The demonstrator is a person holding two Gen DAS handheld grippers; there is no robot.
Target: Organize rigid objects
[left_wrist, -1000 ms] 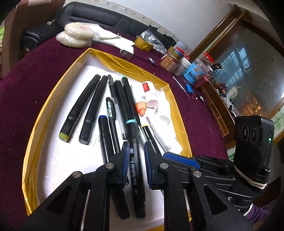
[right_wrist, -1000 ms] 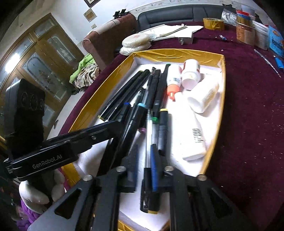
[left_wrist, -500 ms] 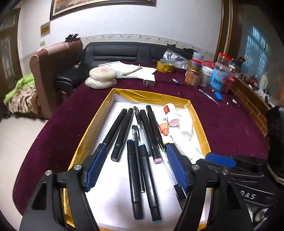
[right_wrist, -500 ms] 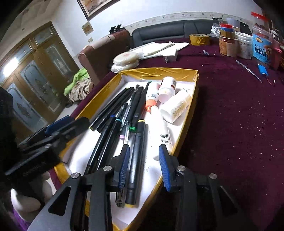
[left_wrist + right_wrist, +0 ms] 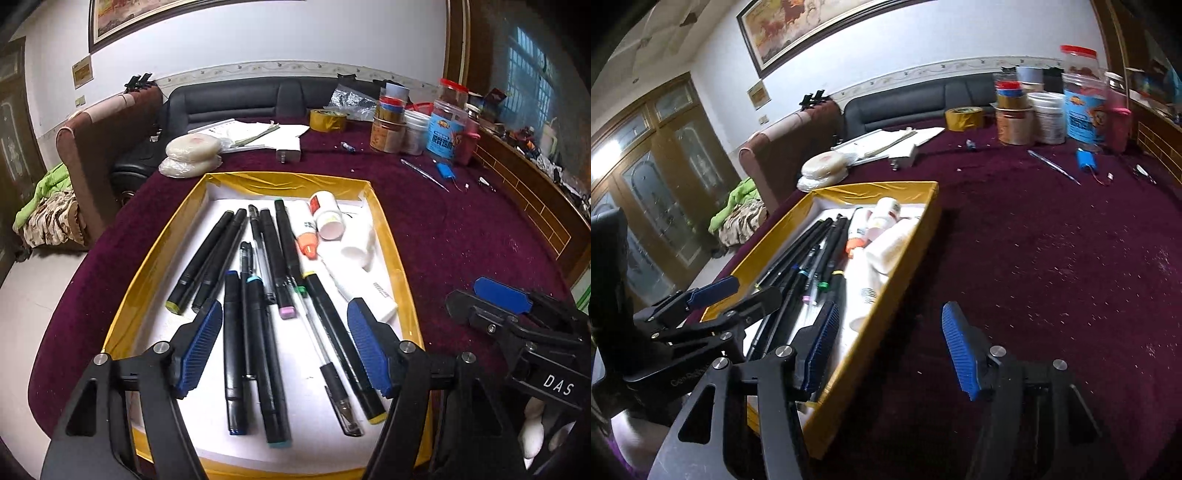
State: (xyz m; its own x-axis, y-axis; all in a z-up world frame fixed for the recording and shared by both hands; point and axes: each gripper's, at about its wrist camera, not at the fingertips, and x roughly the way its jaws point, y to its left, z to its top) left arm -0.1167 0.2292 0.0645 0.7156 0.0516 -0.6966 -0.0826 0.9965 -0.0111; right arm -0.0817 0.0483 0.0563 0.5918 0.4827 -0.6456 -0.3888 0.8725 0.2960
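Shallow tray (image 5: 122,314), glossy gold rim around a flat white floor, on a plush maroon tablecloth (image 5: 461,229) flecked with crumbs. Inside, slim black pens and markers (image 5: 255,314) side by side, smooth white bottles (image 5: 328,218) along the right wall. Left gripper (image 5: 284,350) above the near end, ribbed blue pads wide apart, holding nothing. Right gripper (image 5: 886,350) straddling the tray's right rim, jaws opening, empty. Open cloth to the right; jars (image 5: 1082,107) crowded at the far edge.

Dim indoor light, window (image 5: 532,70) glare at right, fisheye bending and dark corners.
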